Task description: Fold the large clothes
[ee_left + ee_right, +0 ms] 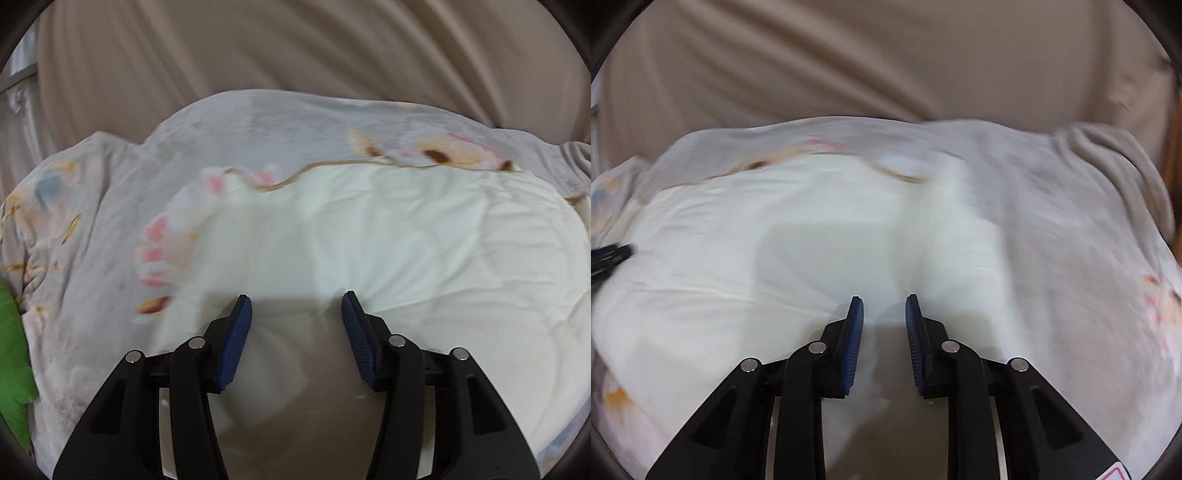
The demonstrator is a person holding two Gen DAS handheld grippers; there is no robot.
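1. We see the folded quilt (369,240) lying on the bed sheet (258,44), sheet stretching behind it.
2. Both claws over quilt's near part; left claw (296,306) left of right claw (884,306).

Black grippers (296,301), ribbed blue pads (855,325)

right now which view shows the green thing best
The left wrist view: the green cloth lies at its left edge beside the floral quilt. The right wrist view shows none of it.

A beige sheet (295,48) stretches behind; a green cloth (13,362) lies well left of it.
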